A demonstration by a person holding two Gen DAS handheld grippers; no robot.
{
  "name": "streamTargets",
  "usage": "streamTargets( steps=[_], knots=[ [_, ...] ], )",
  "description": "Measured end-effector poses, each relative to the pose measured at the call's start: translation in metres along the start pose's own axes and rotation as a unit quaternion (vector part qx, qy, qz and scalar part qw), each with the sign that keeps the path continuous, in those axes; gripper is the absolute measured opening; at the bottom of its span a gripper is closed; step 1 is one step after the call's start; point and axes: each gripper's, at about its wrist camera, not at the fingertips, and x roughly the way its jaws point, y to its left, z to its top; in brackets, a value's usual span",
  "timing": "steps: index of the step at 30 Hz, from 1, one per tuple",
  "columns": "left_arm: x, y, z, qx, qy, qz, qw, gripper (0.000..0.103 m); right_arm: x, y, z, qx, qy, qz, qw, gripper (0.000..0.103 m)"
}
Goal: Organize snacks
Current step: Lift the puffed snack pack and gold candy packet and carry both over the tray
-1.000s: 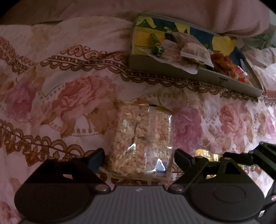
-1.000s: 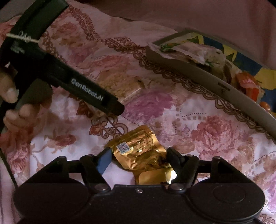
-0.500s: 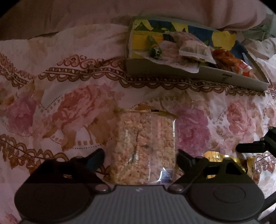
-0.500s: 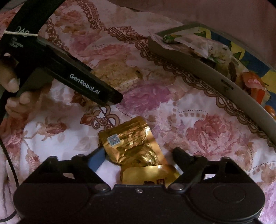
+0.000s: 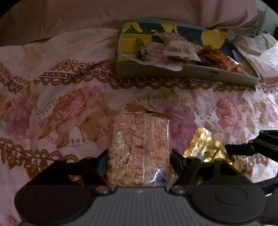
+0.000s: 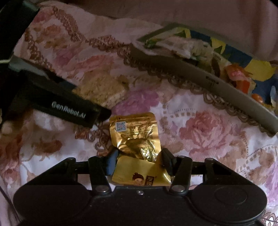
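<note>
A clear packet of puffed-rice cake (image 5: 139,147) lies on the flowered bedspread between the fingers of my left gripper (image 5: 139,156), which is shut on its sides. It also shows in the right wrist view (image 6: 102,90). Two gold foil packets (image 6: 135,137) lie overlapped on the cloth; my right gripper (image 6: 139,161) is shut on them near their lower part. The gold packets also show in the left wrist view (image 5: 203,147). A grey cardboard tray (image 5: 182,73) holding several snack packets sits farther back on the bed.
The tray (image 6: 199,76) lies to the upper right in the right wrist view, with a green packet (image 5: 141,48) and orange packets (image 5: 220,57) inside. A pink pillow (image 5: 121,15) lies behind it. The left gripper's body (image 6: 52,97) crosses the right view's left side.
Both grippers have closed in: the left fingers now press the rice cake packet's sides, the right fingers pinch the gold packets. Both packets sit a little higher in view.
</note>
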Motion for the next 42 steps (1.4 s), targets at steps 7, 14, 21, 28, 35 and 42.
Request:
streamTargets(
  steps=[7,14,21,28,35,42],
  knots=[
    [-0.007,0.005,0.0,-0.031,-0.003,-0.025,0.9992,0.075,-0.008,-0.011,0.009,0.025,-0.029,-0.005,0.999,0.055],
    [-0.023,0.006,-0.002,-0.057,-0.02,-0.048,0.9971,0.075,-0.024,-0.025,0.016,0.053,-0.053,-0.013,0.997,0.056],
    [-0.053,0.002,-0.001,-0.055,-0.064,-0.078,0.9934,0.075,-0.054,-0.051,0.026,0.105,-0.104,-0.022,0.989,0.056],
    [-0.072,0.003,0.017,-0.067,-0.127,-0.099,0.9847,0.075,-0.065,-0.086,0.035,0.159,-0.144,-0.035,0.976,0.056],
    [-0.074,-0.007,0.067,-0.076,-0.172,-0.097,0.9774,0.075,-0.067,-0.12,0.056,0.195,-0.193,-0.065,0.959,0.056],
    [-0.054,-0.036,0.115,-0.058,-0.225,-0.086,0.9688,0.075,-0.051,-0.147,0.07,0.194,-0.213,-0.088,0.954,0.056]
  ],
)
